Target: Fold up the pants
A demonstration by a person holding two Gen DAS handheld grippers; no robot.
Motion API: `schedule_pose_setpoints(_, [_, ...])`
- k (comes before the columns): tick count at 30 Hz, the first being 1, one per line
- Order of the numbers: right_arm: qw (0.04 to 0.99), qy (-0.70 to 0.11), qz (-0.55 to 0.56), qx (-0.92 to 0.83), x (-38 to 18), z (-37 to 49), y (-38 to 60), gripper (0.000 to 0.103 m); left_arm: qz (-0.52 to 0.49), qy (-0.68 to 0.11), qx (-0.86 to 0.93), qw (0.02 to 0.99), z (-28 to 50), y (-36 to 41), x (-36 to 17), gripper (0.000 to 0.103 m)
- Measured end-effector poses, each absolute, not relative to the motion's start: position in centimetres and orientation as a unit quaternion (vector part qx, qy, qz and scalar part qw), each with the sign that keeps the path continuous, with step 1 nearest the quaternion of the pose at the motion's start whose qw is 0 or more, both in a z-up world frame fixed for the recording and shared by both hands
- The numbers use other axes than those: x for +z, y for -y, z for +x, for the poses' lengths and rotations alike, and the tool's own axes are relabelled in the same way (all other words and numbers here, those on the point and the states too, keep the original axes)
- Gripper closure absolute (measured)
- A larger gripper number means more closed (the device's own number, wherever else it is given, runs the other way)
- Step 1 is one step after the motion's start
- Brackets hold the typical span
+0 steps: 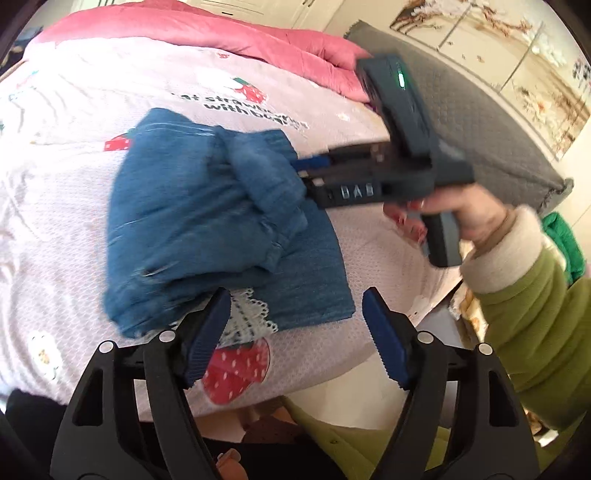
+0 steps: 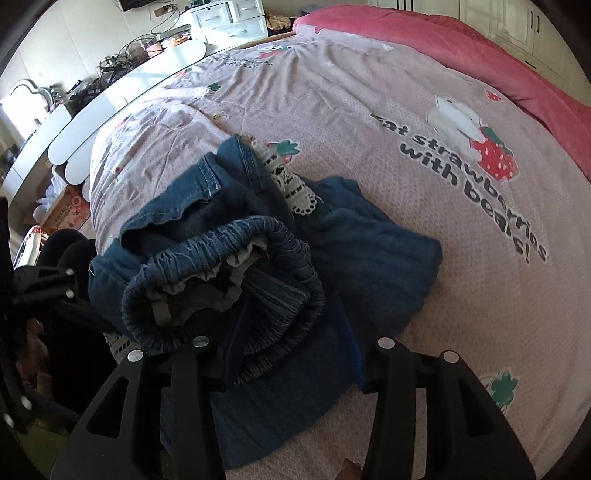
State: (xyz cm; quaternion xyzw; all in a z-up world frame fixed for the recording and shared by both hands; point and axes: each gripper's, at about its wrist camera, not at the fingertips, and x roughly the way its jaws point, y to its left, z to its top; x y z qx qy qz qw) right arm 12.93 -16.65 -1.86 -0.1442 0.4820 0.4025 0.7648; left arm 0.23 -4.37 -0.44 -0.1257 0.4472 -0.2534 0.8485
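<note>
The blue denim pants lie in a thick folded bundle on the pink strawberry-print bedsheet, with white lace trim showing at the near edge. My left gripper hovers just in front of the bundle, jaws wide open and nothing between the blue pads. My right gripper, held by a hand in a green sleeve, reaches into the bundle from the right. In the right wrist view the gathered elastic waistband is bunched up between the fingers of the right gripper; denim covers the pads.
A pink quilt lies along the far side of the bed. A grey quilted mat and a green cloth sit to the right. A white scalloped bed board and a cluttered desk lie past the bed's left edge.
</note>
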Motion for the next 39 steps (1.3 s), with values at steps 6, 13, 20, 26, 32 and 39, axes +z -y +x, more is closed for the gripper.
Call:
schedule_pose_setpoints(6, [0.782, -0.458, -0.088, 0.414, 0.6, 12.6, 18.7, 0.039, -0.146, -0.424, -0.224, 0.865, -0.4, 0.9, 1.3, 0.024])
schedule_pose_setpoints(13, [0.829, -0.388, -0.037, 0.401, 5.3, 10.6, 23.2, 0.030, -0.159, -0.400, -0.184, 0.884, -0.8, -2.7, 3.3, 0.010])
schedule_pose_setpoints(20, [0.829, -0.297, -0.083, 0.467, 9.0, 4.5, 22.2, 0.022, -0.181, -0.389, -0.104, 0.897, 2.2, -7.4, 5.0, 0.010])
schedule_pose_setpoints(26, [0.770, -0.289, -0.156, 0.548, 7.6, 0.4, 16.2, 0.022, -0.219, -0.424, -0.111, 0.872, 7.2, -8.9, 4.0, 0.010])
schedule_pose_setpoints(32, [0.737, -0.291, -0.240, 0.561, 4.5, -0.2, 10.3, 0.032, -0.240, -0.476, -0.154, 0.832, 11.8, -7.1, 1.0, 0.038])
schedule_pose_setpoints(39, [0.728, -0.298, -0.338, 0.516, 0.8, 1.1, 7.0, 0.078, -0.231, -0.519, -0.165, 0.807, 13.9, -5.4, -2.1, 0.071])
